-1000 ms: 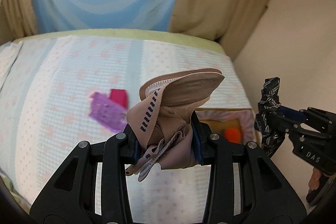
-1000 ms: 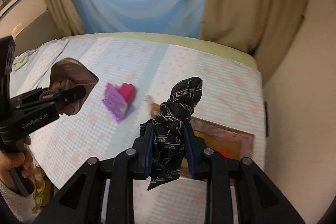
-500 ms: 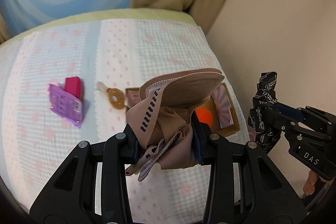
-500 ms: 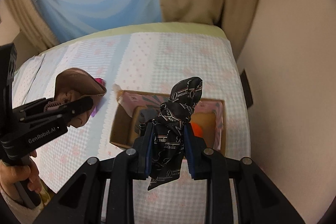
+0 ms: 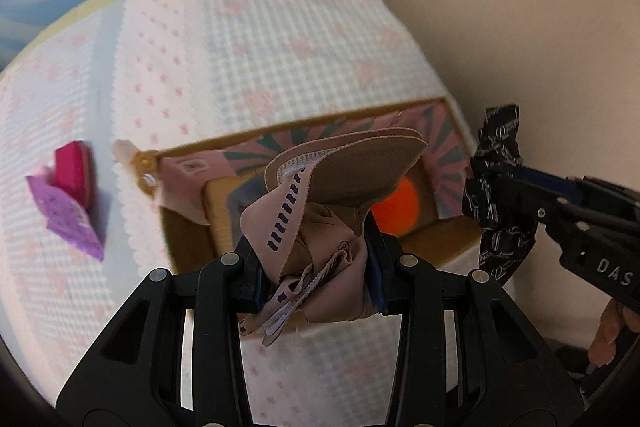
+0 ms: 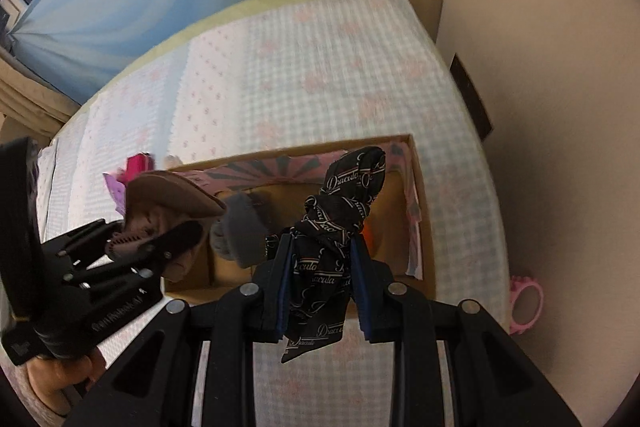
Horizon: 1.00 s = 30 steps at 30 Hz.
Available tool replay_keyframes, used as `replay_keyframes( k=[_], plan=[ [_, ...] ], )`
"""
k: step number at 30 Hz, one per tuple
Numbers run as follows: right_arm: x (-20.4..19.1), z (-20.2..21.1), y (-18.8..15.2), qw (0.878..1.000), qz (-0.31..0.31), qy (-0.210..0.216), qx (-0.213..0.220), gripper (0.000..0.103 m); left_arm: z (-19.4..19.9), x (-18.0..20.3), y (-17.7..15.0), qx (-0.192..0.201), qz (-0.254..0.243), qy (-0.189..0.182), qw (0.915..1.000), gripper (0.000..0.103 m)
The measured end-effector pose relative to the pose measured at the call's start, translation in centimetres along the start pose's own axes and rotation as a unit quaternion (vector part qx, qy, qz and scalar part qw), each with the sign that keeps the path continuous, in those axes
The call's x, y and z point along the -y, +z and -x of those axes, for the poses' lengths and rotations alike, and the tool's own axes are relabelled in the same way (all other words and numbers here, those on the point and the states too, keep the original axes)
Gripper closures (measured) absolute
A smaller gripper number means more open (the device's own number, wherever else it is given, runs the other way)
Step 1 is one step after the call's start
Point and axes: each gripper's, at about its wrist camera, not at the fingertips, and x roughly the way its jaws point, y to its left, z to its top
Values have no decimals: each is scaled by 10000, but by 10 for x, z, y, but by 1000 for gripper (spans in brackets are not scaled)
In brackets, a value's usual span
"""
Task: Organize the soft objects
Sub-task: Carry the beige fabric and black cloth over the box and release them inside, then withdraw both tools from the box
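Observation:
My left gripper (image 5: 314,267) is shut on a bunched beige-pink garment (image 5: 340,183) with a dashed elastic band. It hangs just above the near left part of an open cardboard box (image 5: 188,227) with pink patterned flaps on the bed. My right gripper (image 6: 320,263) is shut on a knotted black cloth (image 6: 340,203) with white script, held over the box (image 6: 424,227). Inside the box lie an orange ball (image 5: 400,203) and a grey soft item (image 6: 240,227). Each gripper shows in the other's view: the left gripper (image 6: 160,239) and the right gripper (image 5: 504,195).
A purple card with a magenta block (image 5: 68,195) lies on the checked bedspread (image 5: 280,39) left of the box. A small tan item (image 5: 140,167) sits at the box's left corner. A beige wall (image 5: 520,7) runs close on the right. A pink ring (image 6: 526,303) lies beside the bed.
Both grippers have moved right and down towards the box, which now fills the middle of both views. Both holds are unchanged.

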Motion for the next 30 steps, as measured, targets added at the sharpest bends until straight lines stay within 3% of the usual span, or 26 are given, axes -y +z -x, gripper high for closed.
replay_keyframes(
  k=[9,11,13,14,15,17,30],
  plan=[
    [13,-64,17,9984,58,102,-556,78,-67,0,4,-632,48,74,9980,68],
    [15,-68,20,9979,108,133,-624,77,-72,-1,6,-709,70,115,9974,53],
    [16,-71,22,9972,206,168,-697,67,-72,-4,9,-715,118,47,9974,0],
    [17,-71,22,9971,226,191,-706,50,-70,-7,9,-704,168,-24,9974,0],
    [18,-71,21,9972,236,218,-681,26,-65,-11,10,-661,237,-113,9975,0],
    [20,-69,21,9976,254,269,-589,0,-62,-16,10,-690,257,-139,9972,0],
    [17,-58,11,9984,310,235,-400,0,-41,-38,-7,-485,422,42,9979,0]
  ],
)
